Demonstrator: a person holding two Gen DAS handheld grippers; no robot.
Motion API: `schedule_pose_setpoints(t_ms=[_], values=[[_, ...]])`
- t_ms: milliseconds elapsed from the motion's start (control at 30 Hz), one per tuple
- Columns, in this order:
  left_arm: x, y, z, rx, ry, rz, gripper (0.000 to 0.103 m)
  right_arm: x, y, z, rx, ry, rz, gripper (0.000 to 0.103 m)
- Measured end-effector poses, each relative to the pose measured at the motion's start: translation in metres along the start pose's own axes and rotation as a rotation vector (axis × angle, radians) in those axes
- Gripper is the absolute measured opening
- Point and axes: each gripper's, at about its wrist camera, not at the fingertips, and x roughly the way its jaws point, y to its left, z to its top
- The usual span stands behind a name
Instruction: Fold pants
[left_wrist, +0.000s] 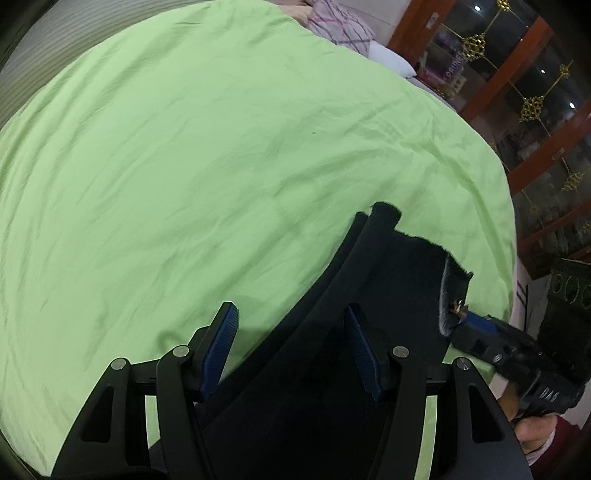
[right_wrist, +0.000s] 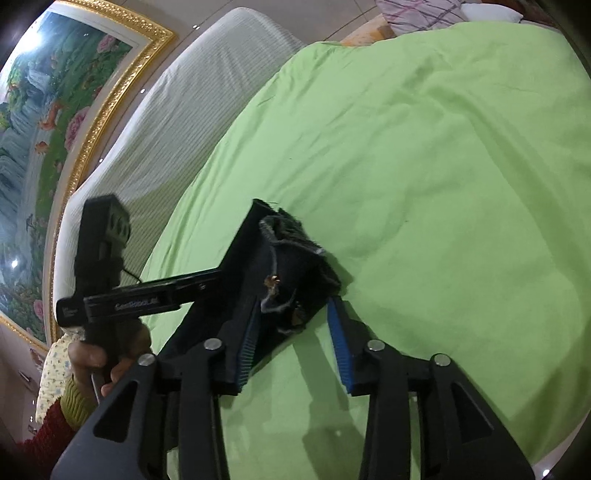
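Black pants (left_wrist: 369, 295) draped over green bed sheet (left_wrist: 184, 166), near bed's edge. Left tongs (left_wrist: 291, 350) spread, hovering over dark cloth, gripping nothing. Right tongs (right_wrist: 295, 328) spread around fly corner with button (right_wrist: 271, 281), likely lining up pinch for next fold.

A home bedroom: green-sheeted bed (left_wrist: 221, 147), pillows (left_wrist: 343, 27), gilt-framed painting (right_wrist: 48, 110).

I'm reading "GenRobot.AI" on the left gripper (right_wrist: 236, 280) body at left of the right wrist view.
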Motion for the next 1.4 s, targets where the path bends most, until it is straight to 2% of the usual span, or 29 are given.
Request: schedule_pose_setpoints(t_ms=[100, 133, 167, 200, 367, 500, 633, 867, 1000, 1133, 1400], values=[[0.005, -0.002, 0.005, 0.006, 0.012, -0.031, 0.061, 0.01, 0.001, -0.001, 0.008, 0.01, 0.031, 0.039], [0.006, -0.002, 0.006, 0.005, 0.018, -0.044, 0.061, 0.012, 0.002, -0.002, 0.0, 0.013, 0.04, 0.035], [0.008, -0.003, 0.008, 0.004, 0.02, -0.05, 0.061, 0.015, 0.001, -0.002, -0.005, 0.021, 0.038, 0.019], [0.009, -0.004, 0.008, 0.004, 0.024, -0.057, 0.061, 0.017, -0.002, -0.003, 0.003, 0.032, 0.043, 0.015], [0.021, -0.023, 0.014, 0.081, 0.045, -0.094, 0.052, 0.011, -0.008, -0.007, -0.012, 0.017, 0.07, 0.012], [0.022, -0.03, 0.016, 0.101, 0.055, -0.147, 0.025, 0.009, -0.013, -0.009, -0.011, 0.014, 0.079, 0.012], [0.011, -0.025, 0.01, 0.069, 0.021, -0.189, 0.015, 0.007, -0.004, -0.006, -0.024, 0.005, 0.091, 0.012], [-0.041, -0.021, -0.005, 0.032, -0.098, -0.233, 0.012, -0.015, 0.023, -0.002, -0.112, -0.033, 0.158, 0.012], [-0.078, -0.013, -0.022, 0.002, -0.176, -0.254, 0.012, -0.025, 0.048, -0.004, -0.183, -0.041, 0.229, 0.012], [-0.111, 0.005, -0.048, -0.041, -0.238, -0.264, 0.012, -0.026, 0.079, -0.013, -0.261, -0.018, 0.295, 0.012], [-0.149, 0.028, -0.097, -0.107, -0.346, -0.268, 0.012, -0.018, 0.118, -0.038, -0.39, 0.054, 0.349, 0.012]])
